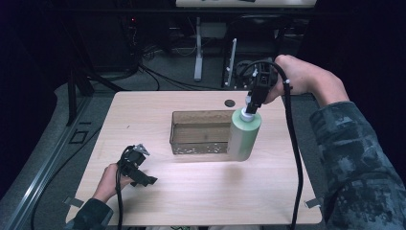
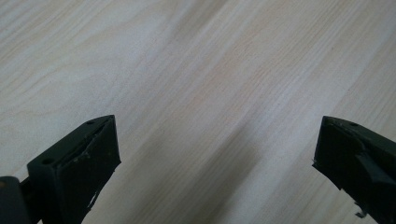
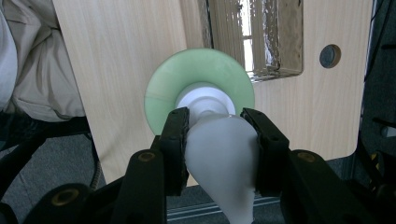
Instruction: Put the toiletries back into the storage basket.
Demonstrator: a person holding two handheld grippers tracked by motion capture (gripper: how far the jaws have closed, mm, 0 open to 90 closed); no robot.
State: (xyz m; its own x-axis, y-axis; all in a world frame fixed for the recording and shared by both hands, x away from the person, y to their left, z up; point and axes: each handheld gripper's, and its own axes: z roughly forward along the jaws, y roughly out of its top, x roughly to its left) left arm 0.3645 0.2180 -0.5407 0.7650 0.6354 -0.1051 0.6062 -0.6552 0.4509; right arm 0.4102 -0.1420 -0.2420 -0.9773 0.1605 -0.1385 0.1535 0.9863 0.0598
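High view: right gripper (image 1: pixel 252 103) clamped on green bottle's (image 1: pixel 244 135) white cap, lifting it beside clear bin (image 1: pixel 198 143), likely for placing; left gripper (image 1: pixel 143 179) jaws apart, idle on table (image 1: pixel 191 191).

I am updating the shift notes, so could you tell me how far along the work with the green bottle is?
Done: the right gripper has clamped the green bottle by its white pump top and lifted it off the table. In hand: the bottle hangs beside the clear bin. Left: probably setting it inside the bin. The left gripper is open, low over the table.
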